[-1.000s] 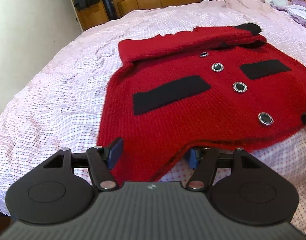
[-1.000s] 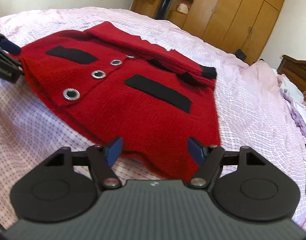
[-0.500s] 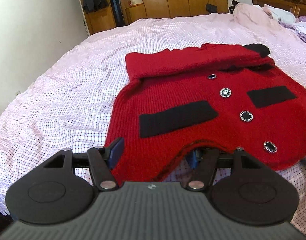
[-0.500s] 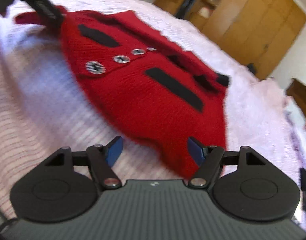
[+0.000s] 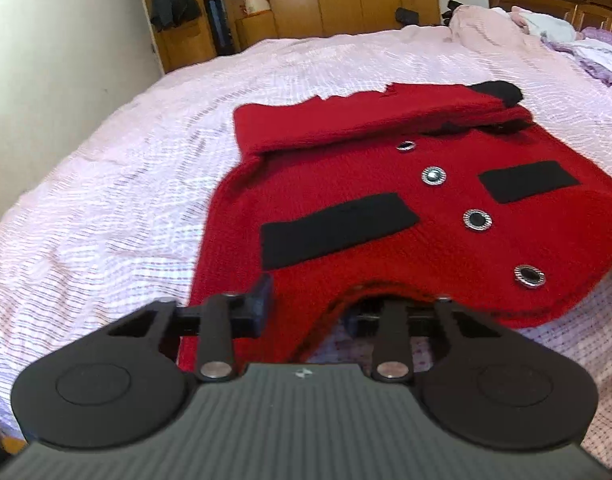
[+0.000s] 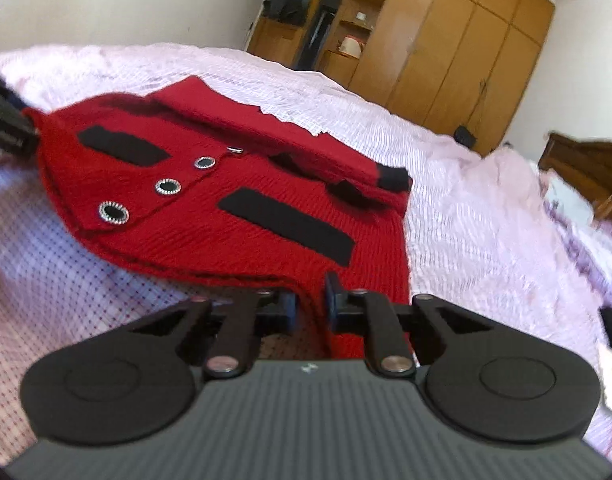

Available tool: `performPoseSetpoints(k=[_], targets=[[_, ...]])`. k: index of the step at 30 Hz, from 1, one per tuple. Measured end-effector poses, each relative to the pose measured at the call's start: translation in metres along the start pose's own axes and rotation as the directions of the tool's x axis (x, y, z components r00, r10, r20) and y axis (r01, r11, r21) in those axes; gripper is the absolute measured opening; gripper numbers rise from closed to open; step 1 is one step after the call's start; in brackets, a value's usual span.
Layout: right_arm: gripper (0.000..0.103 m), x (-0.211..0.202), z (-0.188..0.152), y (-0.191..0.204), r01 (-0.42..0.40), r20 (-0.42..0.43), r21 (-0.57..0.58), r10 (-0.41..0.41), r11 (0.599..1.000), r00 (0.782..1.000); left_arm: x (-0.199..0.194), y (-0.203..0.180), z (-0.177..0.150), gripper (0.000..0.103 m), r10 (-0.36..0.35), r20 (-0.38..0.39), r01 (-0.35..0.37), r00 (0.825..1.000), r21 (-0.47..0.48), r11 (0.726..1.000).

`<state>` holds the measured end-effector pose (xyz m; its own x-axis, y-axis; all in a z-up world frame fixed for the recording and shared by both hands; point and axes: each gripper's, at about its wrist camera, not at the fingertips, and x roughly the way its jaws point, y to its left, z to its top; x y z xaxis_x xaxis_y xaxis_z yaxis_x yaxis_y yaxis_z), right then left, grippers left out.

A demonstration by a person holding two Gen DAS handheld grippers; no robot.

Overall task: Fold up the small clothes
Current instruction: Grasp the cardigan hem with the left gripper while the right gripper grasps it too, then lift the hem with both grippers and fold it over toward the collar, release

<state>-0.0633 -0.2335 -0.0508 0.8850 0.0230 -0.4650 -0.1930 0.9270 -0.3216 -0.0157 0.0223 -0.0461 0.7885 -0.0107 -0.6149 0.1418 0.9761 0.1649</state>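
A small red knit cardigan (image 5: 386,200) with black pocket bands and several round buttons lies on the pink bed, its sleeves folded across the top. My left gripper (image 5: 306,312) is closing on the near left hem corner, which is lifted between its fingers; the right finger is partly hidden under the cloth. In the right wrist view the cardigan (image 6: 233,208) is raised at its near edge. My right gripper (image 6: 310,308) is shut on the near right hem corner. The left gripper (image 6: 5,132) shows at the cardigan's far left corner.
The pink checked bedspread (image 5: 125,200) covers the whole bed. A heap of pink and purple clothes (image 5: 546,36) lies at the far right by the wooden headboard. Wooden wardrobes (image 6: 446,40) stand behind the bed.
My right gripper has closed from open onto the right hem corner. My left gripper's fingers have narrowed on the left corner. The near hem has lifted off the bed.
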Motion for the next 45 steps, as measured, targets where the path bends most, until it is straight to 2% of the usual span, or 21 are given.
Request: performPoseSetpoints(k=[1, 4, 10, 15, 20, 25, 31, 36, 40, 45], targets=[[0.013, 0.000, 0.000, -0.002, -0.005, 0.002, 0.017, 0.005, 1.000, 1.000, 0.000, 0.000, 0.000, 0.019, -0.009, -0.002, 0.009, 1.000, -0.004, 1.000], [0.011, -0.002, 0.001, -0.004, -0.005, 0.016, 0.038, 0.004, 0.999, 1.000, -0.003, 0.001, 0.000, 0.012, -0.019, 0.015, 0.019, 1.000, -0.023, 1.000], [0.010, -0.004, 0.012, -0.013, 0.006, 0.067, 0.072, -0.010, 0.997, 0.998, -0.007, 0.006, 0.018, 0.010, -0.008, 0.075, 0.012, 0.997, -0.048, 0.999], [0.009, -0.001, 0.035, -0.016, 0.028, 0.132, 0.047, -0.034, 0.998, 0.991, -0.009, 0.008, 0.049, 0.009, 0.001, 0.148, 0.004, 0.989, -0.037, 0.999], [0.009, 0.007, 0.062, -0.027, 0.049, 0.191, 0.051, -0.058, 0.997, 0.980, -0.003, 0.015, 0.085, 0.009, 0.018, 0.182, -0.002, 0.983, -0.089, 0.996], [0.009, 0.028, 0.092, -0.042, 0.062, 0.224, 0.072, -0.076, 0.995, 0.972, 0.010, 0.022, 0.119, 0.009, 0.031, 0.197, -0.006, 0.980, -0.126, 0.992], [0.009, 0.066, 0.131, -0.063, 0.099, 0.250, 0.076, -0.115, 0.992, 0.961, 0.032, 0.026, 0.166, 0.008, 0.069, 0.243, -0.047, 0.968, -0.096, 0.994], [0.009, 0.113, 0.158, -0.078, 0.136, 0.251, 0.074, -0.150, 0.988, 0.956, 0.074, 0.028, 0.211, 0.008, 0.098, 0.248, -0.075, 0.964, -0.100, 0.992], [0.009, 0.161, 0.168, -0.084, 0.139, 0.215, 0.074, -0.152, 0.988, 0.965, 0.130, 0.030, 0.237, 0.008, 0.102, 0.198, -0.083, 0.975, -0.103, 0.991], [0.009, 0.222, 0.165, -0.085, 0.137, 0.125, 0.068, -0.145, 0.988, 0.982, 0.212, 0.022, 0.247, 0.008, 0.098, 0.111, -0.090, 0.989, -0.068, 0.994]])
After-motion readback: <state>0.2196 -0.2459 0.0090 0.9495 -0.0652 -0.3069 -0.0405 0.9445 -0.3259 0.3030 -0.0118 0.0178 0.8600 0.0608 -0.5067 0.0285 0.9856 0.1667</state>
